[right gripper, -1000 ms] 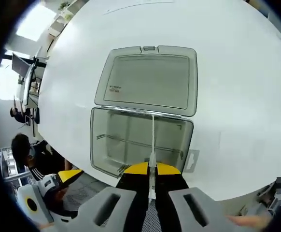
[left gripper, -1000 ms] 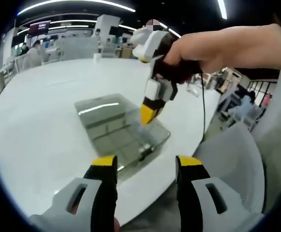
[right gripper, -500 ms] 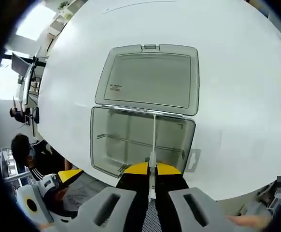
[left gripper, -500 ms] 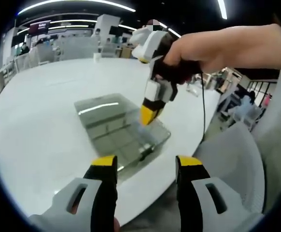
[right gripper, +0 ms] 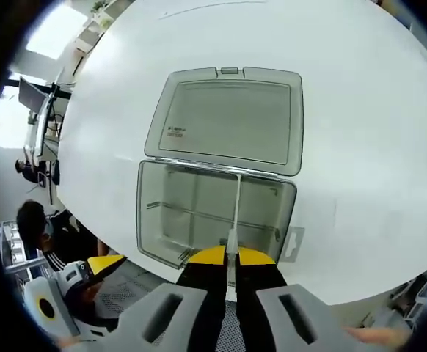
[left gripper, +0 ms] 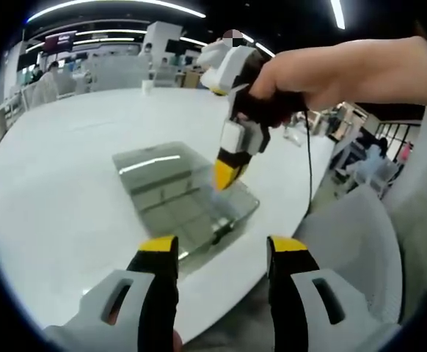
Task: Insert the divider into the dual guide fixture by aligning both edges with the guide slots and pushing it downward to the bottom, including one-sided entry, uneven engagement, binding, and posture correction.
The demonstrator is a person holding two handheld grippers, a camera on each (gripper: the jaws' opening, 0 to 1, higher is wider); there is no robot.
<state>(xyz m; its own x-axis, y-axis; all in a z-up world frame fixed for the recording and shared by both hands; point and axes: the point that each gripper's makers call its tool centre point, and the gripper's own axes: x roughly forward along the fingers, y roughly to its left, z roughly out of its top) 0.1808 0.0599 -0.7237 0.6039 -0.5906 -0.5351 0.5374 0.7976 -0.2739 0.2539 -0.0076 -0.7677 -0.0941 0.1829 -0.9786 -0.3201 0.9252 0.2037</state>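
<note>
A clear plastic box (right gripper: pixel 213 220) lies open on the white round table (right gripper: pixel 360 132), its lid (right gripper: pixel 224 121) folded flat behind it. A thin clear divider (right gripper: pixel 235 209) stands on edge across the box, seen edge-on. My right gripper (right gripper: pixel 230 257) is shut on the divider's near end. In the left gripper view the box (left gripper: pixel 188 198) sits near the table's edge, and the right gripper (left gripper: pixel 224 176) points down into it from a person's hand (left gripper: pixel 309 73). My left gripper (left gripper: pixel 217 253) hangs open in front of the box, holding nothing.
A long cross divider (right gripper: pixel 199 214) runs lengthwise inside the box. A grey chair back (left gripper: pixel 353 235) stands to the right of the table. Desks and people fill the room behind the table (left gripper: pixel 74 70). The left gripper (right gripper: pixel 89 275) shows below the table edge.
The divider's far end has drifted slightly right in the right gripper view. The left gripper view is unchanged.
</note>
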